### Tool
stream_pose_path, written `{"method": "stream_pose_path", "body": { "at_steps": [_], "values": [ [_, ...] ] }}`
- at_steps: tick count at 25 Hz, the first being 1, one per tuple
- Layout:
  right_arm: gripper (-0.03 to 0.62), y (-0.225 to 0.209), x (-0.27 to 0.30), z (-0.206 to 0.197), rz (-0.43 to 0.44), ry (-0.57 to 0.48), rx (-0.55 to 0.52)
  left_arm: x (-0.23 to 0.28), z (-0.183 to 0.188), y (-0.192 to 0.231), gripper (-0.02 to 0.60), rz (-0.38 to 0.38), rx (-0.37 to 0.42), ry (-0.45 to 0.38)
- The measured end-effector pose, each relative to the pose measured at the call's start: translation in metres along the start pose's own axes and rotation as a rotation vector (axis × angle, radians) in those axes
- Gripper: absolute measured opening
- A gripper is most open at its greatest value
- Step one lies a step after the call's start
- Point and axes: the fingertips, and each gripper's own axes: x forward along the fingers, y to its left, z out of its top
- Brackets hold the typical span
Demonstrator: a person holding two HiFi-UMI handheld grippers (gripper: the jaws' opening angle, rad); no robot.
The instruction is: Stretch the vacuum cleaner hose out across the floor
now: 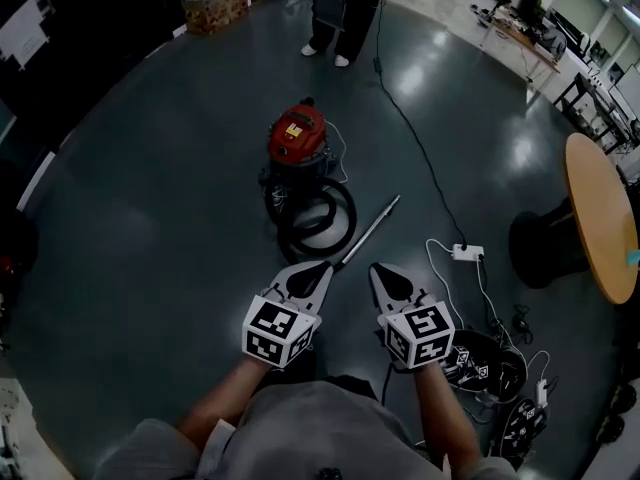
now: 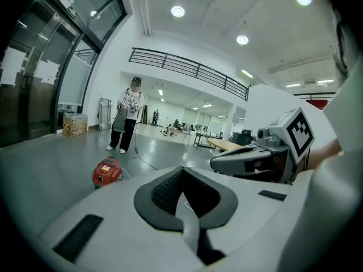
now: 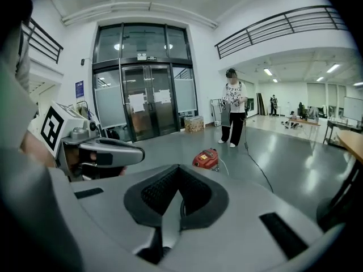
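The vacuum (image 1: 297, 133) stands out on the open floor (image 1: 150, 198) with its hose (image 1: 347, 216) wound in a loose coil just in front of it, on the near side, so none of the stretching is done yet. The metal wand (image 1: 372, 230) lies slanting away from the coil, its near end pointing toward the person, which makes it the likely handle to pull from

The left gripper (image 1: 318, 271) and right gripper (image 1: 382, 273) are held side by side in front of the body, aimed at the coil and tilted a little down. Each has its jaws pressed together with nothing between them, and neither touches hose or wand; this reads as an approach, not a grasp

A cable (image 1: 410, 128) runs across the floor to the right of the vacuum toward a power strip (image 1: 467, 252), close enough to snag a dragged hose. A person (image 1: 340, 18) stands beyond the vacuum, well apart from it
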Motion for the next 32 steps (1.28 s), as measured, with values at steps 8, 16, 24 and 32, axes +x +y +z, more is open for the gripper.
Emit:
{"method": "stream_pose_path", "body": {
  "at_steps": [8, 16, 24, 32],
  "values": [
    [0.005, -0.019, 0.074, -0.004, 0.085, 0.089, -0.161, 0.043, -0.034, 0.062, 0.008, 0.058, 0.005, 0.075],
    [0.005, -0.07, 0.157, -0.078, 0.254, 0.23, -0.209, 0.11, -0.102, 0.11, 0.008, 0.183, -0.047, 0.197],
    [0.005, -0.112, 0.249, -0.198, 0.414, 0.352, -0.233, 0.17, -0.194, 0.155, 0.008, 0.267, -0.086, 0.255],
    [0.005, -0.101, 0.349, -0.349, 0.536, 0.501, -0.229, 0.212, -0.351, 0.209, 0.008, 0.291, -0.18, 0.366]
  ]
}}
